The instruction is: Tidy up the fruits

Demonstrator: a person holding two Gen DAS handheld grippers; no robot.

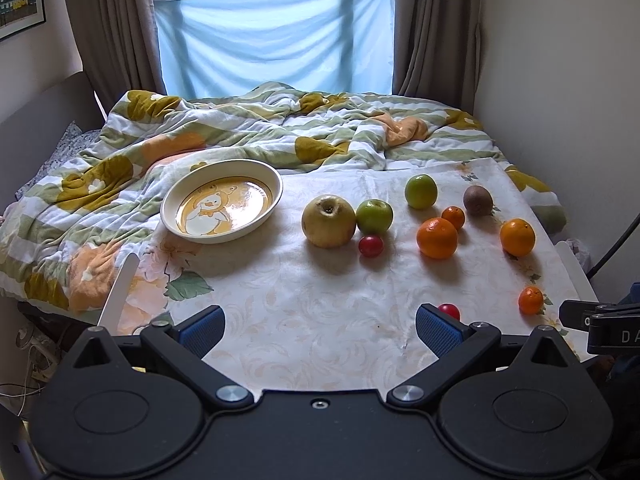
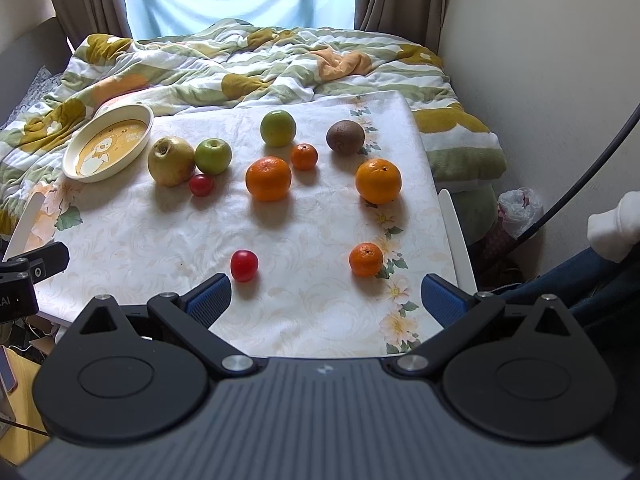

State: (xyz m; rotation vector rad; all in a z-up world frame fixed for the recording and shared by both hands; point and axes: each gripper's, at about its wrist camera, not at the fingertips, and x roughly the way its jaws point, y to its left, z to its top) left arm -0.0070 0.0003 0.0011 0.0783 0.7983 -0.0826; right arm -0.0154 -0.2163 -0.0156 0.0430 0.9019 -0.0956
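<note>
White letters "DA" on black gripper body (image 1: 612,334), "AI" on black gripper body (image 2: 18,300)

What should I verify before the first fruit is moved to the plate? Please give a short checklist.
1. Left gripper open, holding nothing: ok.
2. Right gripper open, holding nothing: ok.
3. Plate has room, no fruit in it: ok.
4. Plate sits level: not ok, its far side rests on the blanket.
5. Near red tomato free of neighbours: ok.
6. Pear free of neighbours: not ok, green apple touches it.
</note>
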